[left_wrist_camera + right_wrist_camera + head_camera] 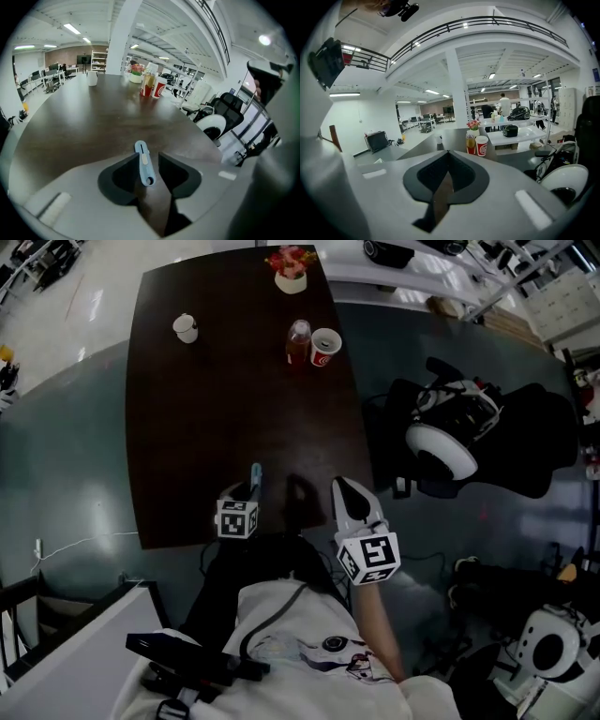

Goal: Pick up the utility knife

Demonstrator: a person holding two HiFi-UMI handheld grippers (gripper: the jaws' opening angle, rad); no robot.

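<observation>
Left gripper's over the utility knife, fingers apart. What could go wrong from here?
1. The utility knife sits off-centre between the left gripper's fingers, near one; closing may pivot it out.
2. It lies flat and thin on the table; the fingers may close above it or scrape the top.

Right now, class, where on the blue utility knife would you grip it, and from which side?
I'd grip the utility knife mid-handle, across its narrow width, from above its near end: it lies flat, lengthwise between the open left tongs.

Open room over near half of table (206, 427); mug (186, 328), bottle (298, 341), red cup (325, 347), flowerpot (291, 279) well away at far end
</observation>
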